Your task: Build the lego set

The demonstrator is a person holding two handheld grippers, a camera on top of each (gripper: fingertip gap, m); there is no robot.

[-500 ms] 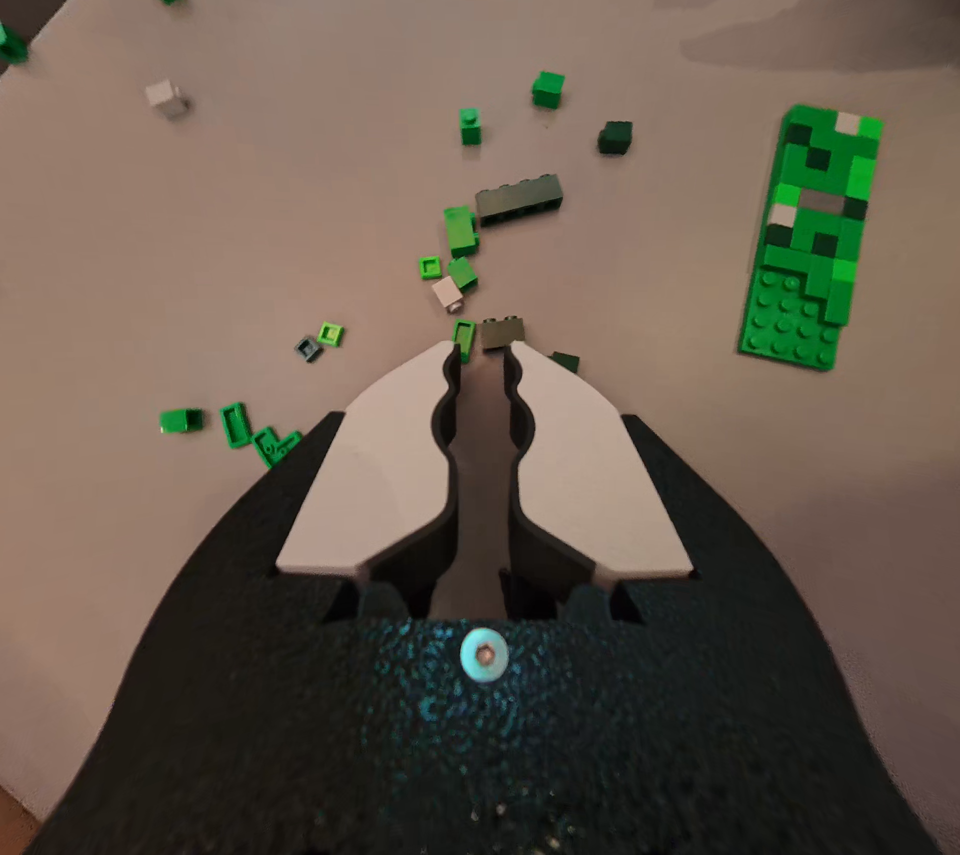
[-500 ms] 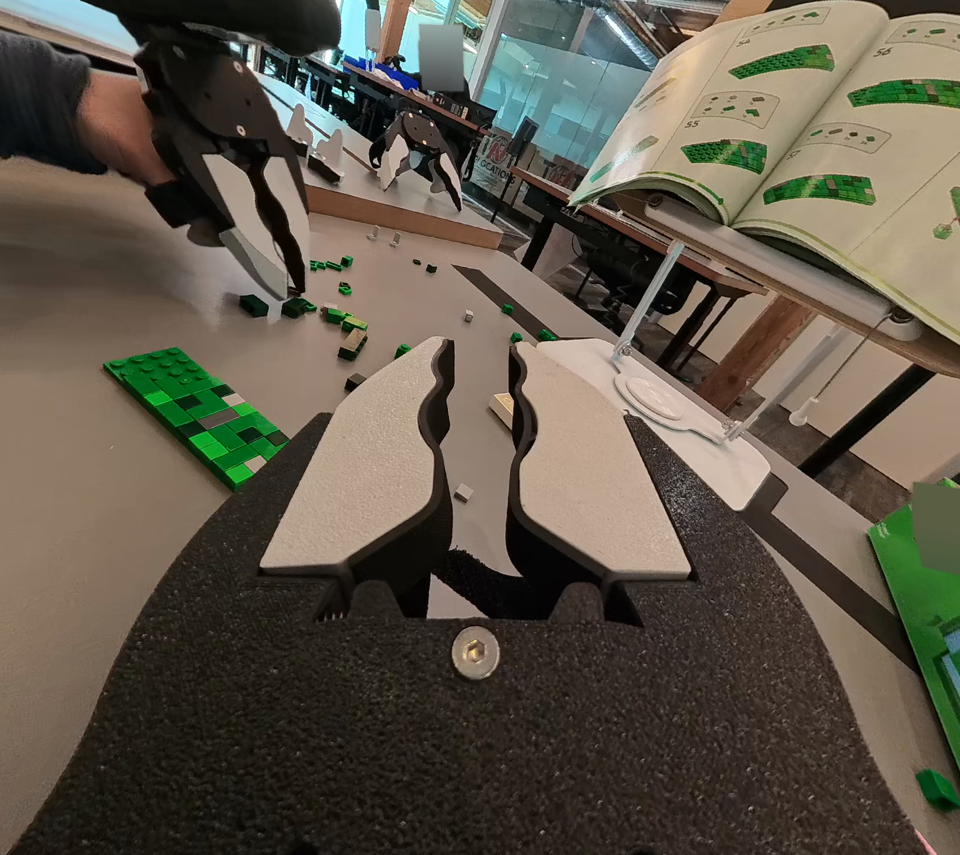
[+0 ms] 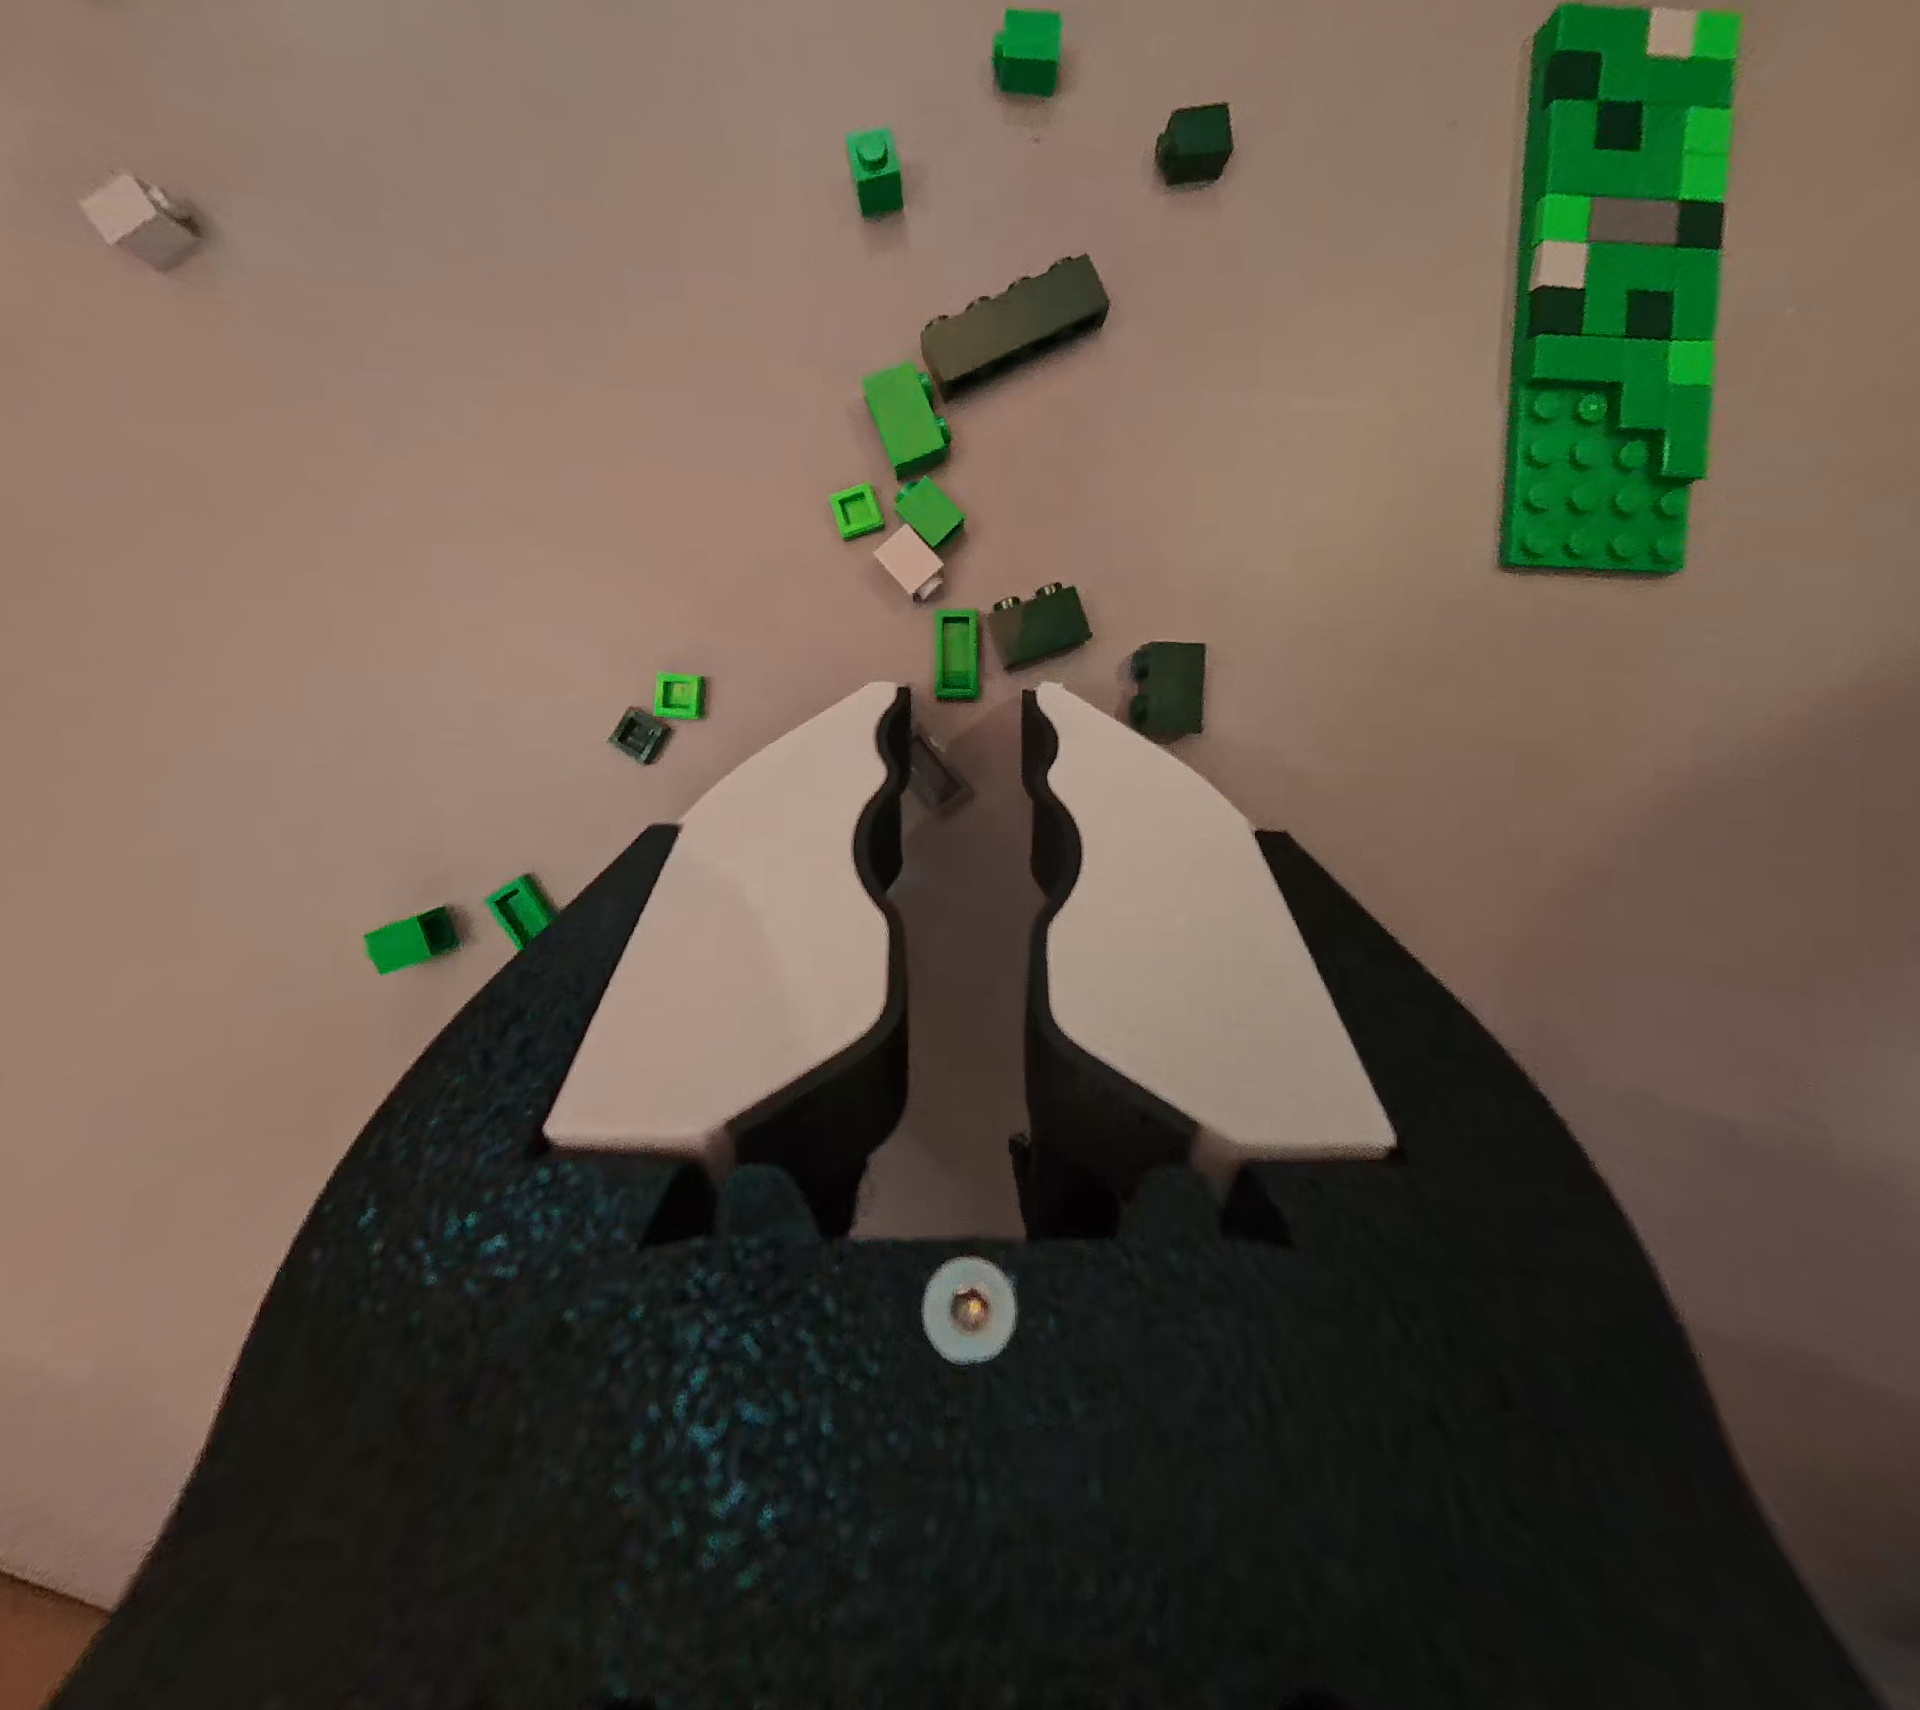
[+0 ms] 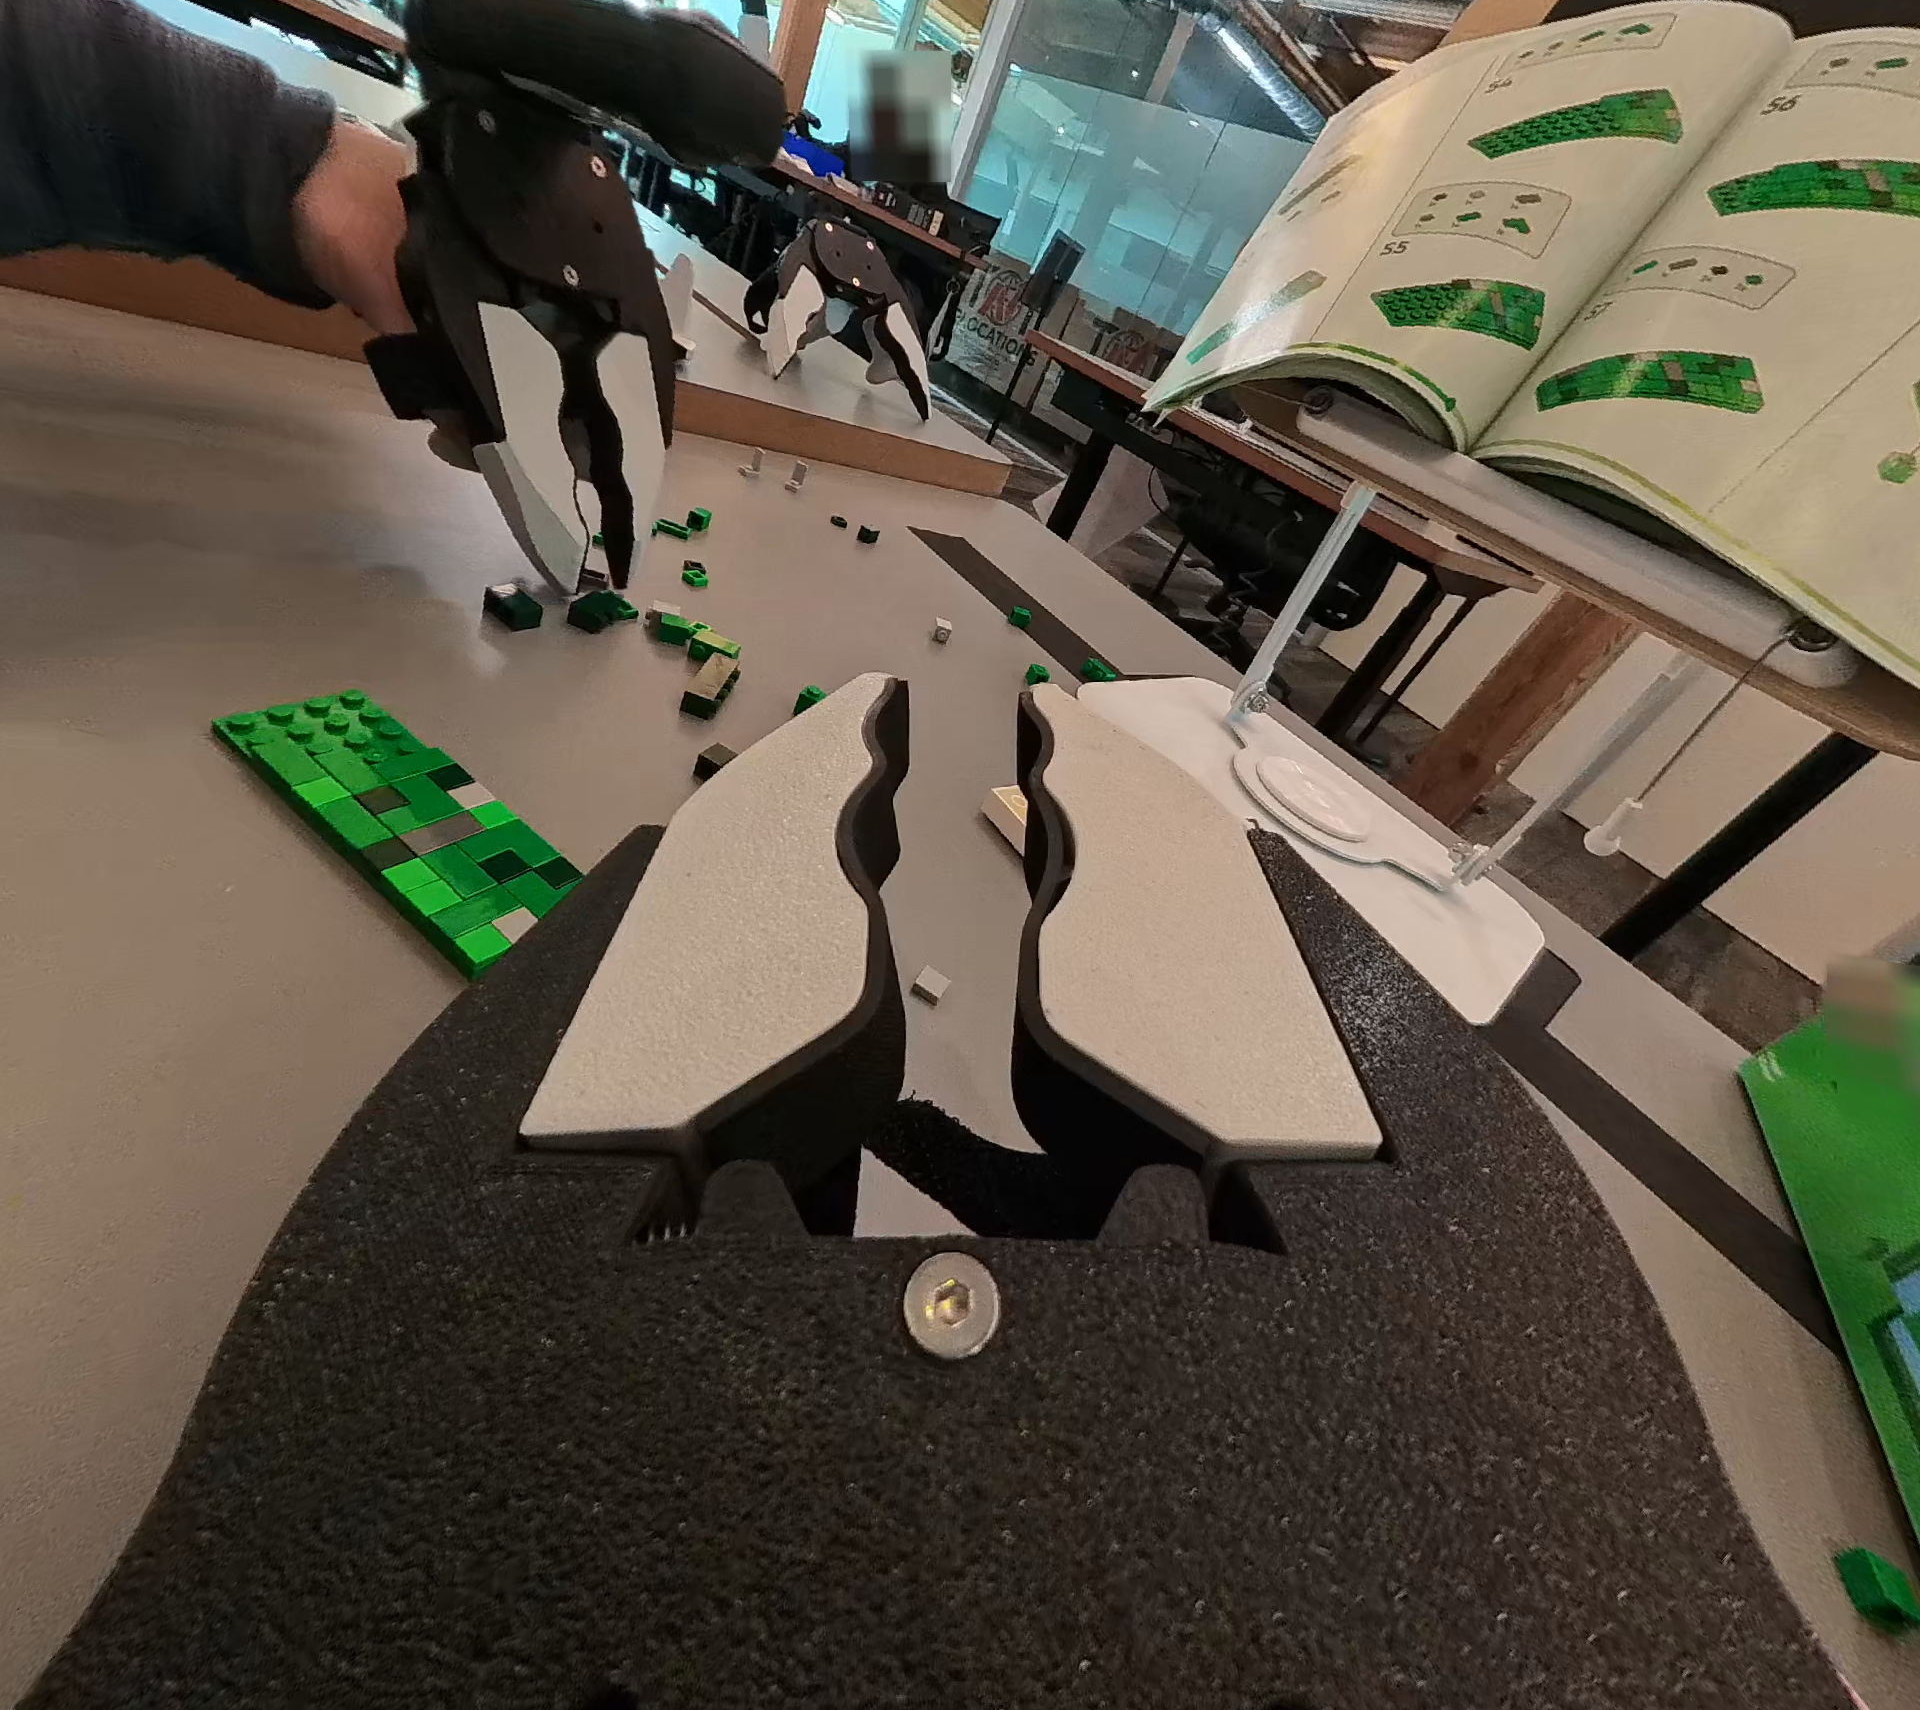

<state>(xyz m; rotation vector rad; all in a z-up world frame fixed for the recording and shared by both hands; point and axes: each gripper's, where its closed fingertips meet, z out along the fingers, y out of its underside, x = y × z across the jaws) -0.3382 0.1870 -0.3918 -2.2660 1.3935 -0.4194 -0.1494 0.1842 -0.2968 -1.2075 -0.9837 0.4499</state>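
The left tongs [image 3: 964,704] are gaping over a small dark grey flat tile [image 3: 938,775] lying between their tips on the grey surface [image 3: 416,413]. The right tongs [image 4: 961,704] are hanging open and empty, with the green studded plate build [image 4: 395,819] lying to their left.

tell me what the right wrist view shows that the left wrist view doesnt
Only the right wrist view shows the open instruction booklet on its white stand, a green box at the table edge, the room behind, and the whole left tool held in a hand.

Only the left wrist view shows the small dark grey tile between the left tool's open fingers.

Both show the grey table, the partly tiled green plate and the scattered loose bricks.
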